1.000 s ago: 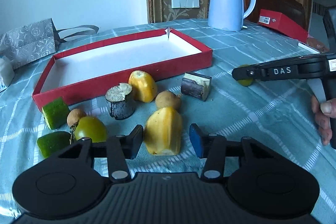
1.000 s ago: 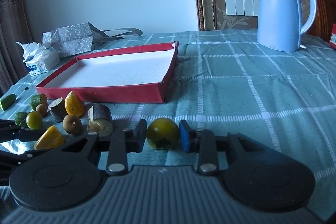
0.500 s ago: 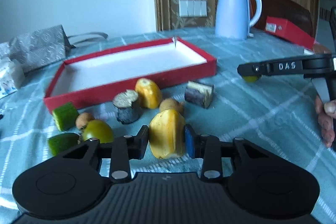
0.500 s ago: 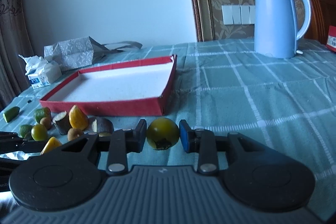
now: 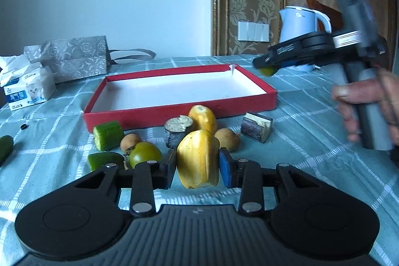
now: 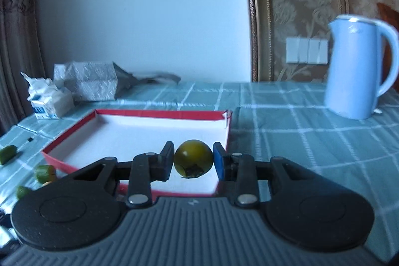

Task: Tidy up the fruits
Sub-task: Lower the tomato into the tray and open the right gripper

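My left gripper (image 5: 197, 170) is shut on a yellow fruit piece (image 5: 198, 158), held just above the tablecloth. Behind it lie a green round fruit (image 5: 144, 157), green cucumber-like pieces (image 5: 108, 135), brown round fruits (image 5: 227, 138), a dark stub (image 5: 178, 130), another yellow piece (image 5: 203, 117) and a dark cut block (image 5: 256, 126). My right gripper (image 6: 193, 161) is shut on a yellow-green round fruit (image 6: 193, 161) and holds it in the air over the near right corner of the red box (image 6: 225, 138). In the left wrist view it (image 5: 268, 70) hangs near the box's (image 5: 179, 114) far right corner.
A light blue kettle (image 6: 359, 69) stands on the table right of the box. A grey gift bag (image 5: 74, 61) and a tissue pack (image 5: 28, 89) sit at the far left. A cucumber piece (image 5: 5, 148) lies at the left edge. The person's hand (image 5: 366, 101) holds the right gripper's handle.
My left gripper closed on the yellow piece and raised it slightly. My right gripper lifted the yellow-green fruit off the table and carried it left and up over the box corner.
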A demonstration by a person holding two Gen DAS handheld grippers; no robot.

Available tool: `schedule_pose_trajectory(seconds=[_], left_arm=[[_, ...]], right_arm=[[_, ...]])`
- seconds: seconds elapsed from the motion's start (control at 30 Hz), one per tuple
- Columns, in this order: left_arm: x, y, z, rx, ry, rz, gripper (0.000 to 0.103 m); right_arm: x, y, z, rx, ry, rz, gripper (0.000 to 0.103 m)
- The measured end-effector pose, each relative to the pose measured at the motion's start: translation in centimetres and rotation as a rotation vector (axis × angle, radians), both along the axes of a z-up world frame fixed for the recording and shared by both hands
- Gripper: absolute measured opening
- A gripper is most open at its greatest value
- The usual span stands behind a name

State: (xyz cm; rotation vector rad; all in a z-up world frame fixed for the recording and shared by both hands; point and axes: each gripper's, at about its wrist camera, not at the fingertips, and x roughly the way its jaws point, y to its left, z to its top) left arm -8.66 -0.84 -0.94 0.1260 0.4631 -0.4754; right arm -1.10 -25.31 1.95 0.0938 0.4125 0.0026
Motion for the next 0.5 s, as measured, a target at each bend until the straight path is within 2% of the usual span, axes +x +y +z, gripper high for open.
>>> schedule_pose_trajectory(seconds=[0.17,0.4,0.43,0.5], left_arm=[[0.5,0.7,-0.1,-0.021,0.02,0.041,0.035],[0.9,1.3,-0.1,-0.023,0.024,0.093,0.035],[0.9,1.3,-0.1,-0.023,0.024,0.1,0.035],[0.9,1.4,-0.1,-0.023,0.023,0.113,0.035]], right_arm=[[4.1,0.0,-1.9,-0.001,0.052,-0.044,0.032],[6.2,-0.3,-3.7,-0.017,0.09,-0.06,0.031],[6.5,-0.3,-3.8,-0.019,0.093,-0.058,0.032],[6.5,-0.1,-3.8,-0.03,0.087,-0.047,0.041]])
